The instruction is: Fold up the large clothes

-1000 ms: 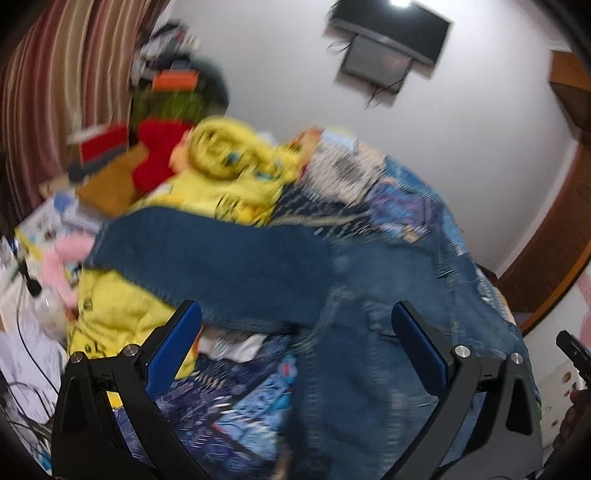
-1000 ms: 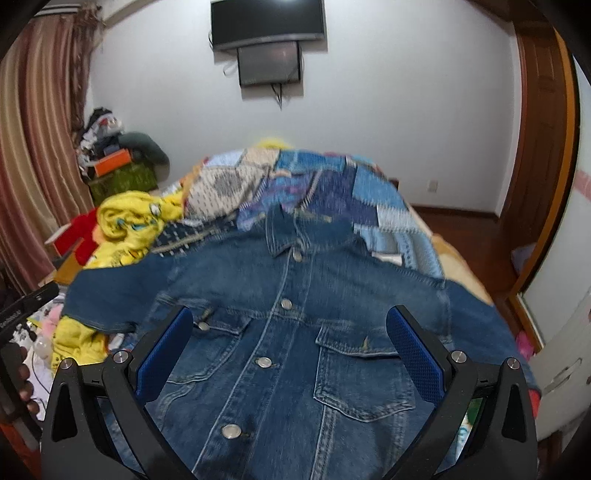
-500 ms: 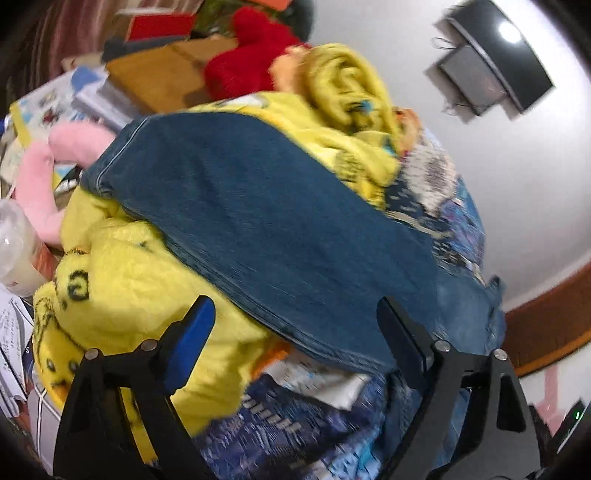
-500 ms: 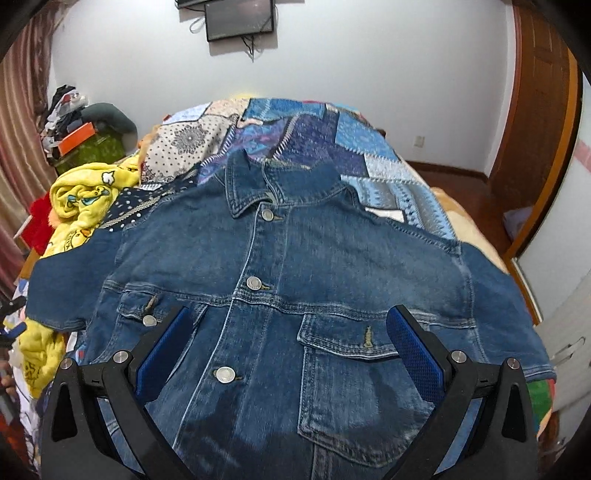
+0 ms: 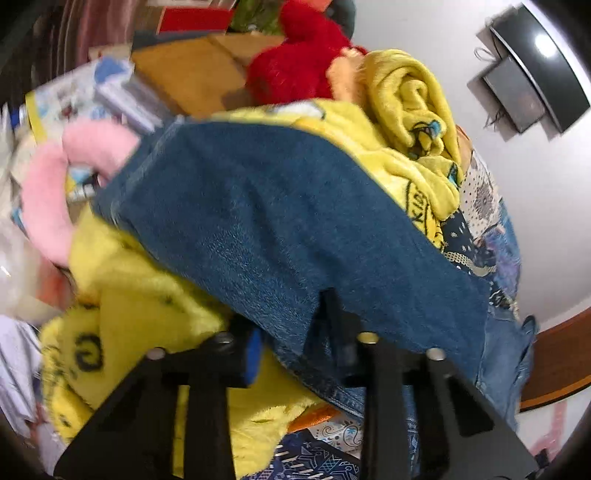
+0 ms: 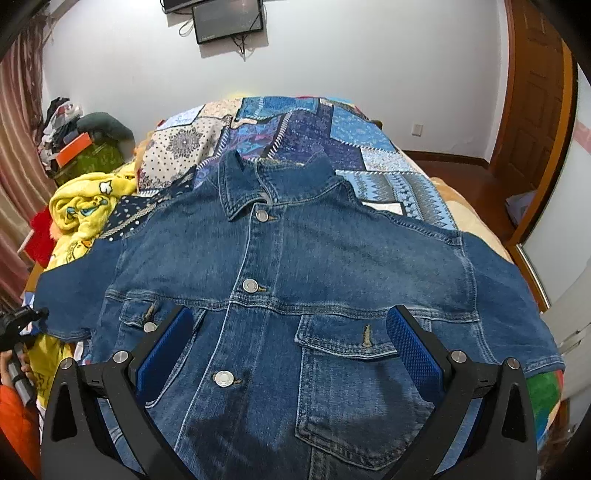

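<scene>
A blue denim jacket [image 6: 295, 258] lies front up and buttoned on the patchwork bed [image 6: 351, 136], both sleeves spread out. My right gripper [image 6: 288, 343] is open and empty, low over the jacket's lower front between its two chest pockets. In the left wrist view my left gripper [image 5: 291, 332] is shut on the lower edge of the jacket's left sleeve [image 5: 277, 221], which lies over a yellow fleece blanket [image 5: 147, 314]. The left gripper also shows at the left edge of the right wrist view [image 6: 22, 321], at that sleeve's cuff.
A yellow fleece blanket [image 6: 85, 210], a red plush [image 5: 295, 70] and a pink plush [image 5: 48, 206] crowd the bed's left side. Boxes and books [image 5: 122, 96] lie beyond. A wooden door [image 6: 532, 110] and a wall screen [image 6: 229, 20] stand at the far end.
My left gripper has moved down onto the left sleeve and closed on its edge. My right gripper has moved lower and closer over the jacket front, still open.
</scene>
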The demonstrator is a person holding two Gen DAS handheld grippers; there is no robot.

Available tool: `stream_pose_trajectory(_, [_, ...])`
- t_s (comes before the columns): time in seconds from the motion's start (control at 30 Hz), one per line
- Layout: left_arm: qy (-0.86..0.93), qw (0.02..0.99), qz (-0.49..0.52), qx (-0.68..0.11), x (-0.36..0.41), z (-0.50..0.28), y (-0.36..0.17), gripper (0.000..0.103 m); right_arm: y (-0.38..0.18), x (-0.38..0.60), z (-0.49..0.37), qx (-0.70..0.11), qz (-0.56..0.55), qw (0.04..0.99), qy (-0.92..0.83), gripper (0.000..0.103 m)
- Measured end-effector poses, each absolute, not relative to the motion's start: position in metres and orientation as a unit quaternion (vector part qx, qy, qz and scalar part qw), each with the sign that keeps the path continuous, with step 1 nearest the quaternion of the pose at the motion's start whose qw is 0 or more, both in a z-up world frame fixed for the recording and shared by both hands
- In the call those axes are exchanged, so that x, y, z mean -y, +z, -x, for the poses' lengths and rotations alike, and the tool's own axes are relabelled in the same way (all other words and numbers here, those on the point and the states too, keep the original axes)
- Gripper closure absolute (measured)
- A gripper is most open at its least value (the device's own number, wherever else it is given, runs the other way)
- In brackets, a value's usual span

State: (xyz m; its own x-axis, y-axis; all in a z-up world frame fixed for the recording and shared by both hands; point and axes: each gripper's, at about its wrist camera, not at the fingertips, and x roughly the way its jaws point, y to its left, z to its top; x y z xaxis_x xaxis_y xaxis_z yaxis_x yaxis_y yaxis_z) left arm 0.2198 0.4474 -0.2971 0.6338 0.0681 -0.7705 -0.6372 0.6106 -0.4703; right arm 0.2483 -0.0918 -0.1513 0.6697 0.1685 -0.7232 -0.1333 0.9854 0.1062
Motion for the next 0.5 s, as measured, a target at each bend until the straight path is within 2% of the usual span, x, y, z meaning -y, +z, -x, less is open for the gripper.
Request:
stream_pose_trajectory(0.23, [0.233,0.883,0.236,-0.331,-0.401,-0.240,-0.201,0.089,-0.142,0.102,-0.240,-0.382,-0.026,0.921,0.079,0.000])
stream_pose_trajectory(0.5, [0.129,0.948,0.144,-0.251,-0.301,-0.280,-0.093,0.091,-0.139,0.133,-0.233,-0.378,-0.063,0.920,0.080,0.000])
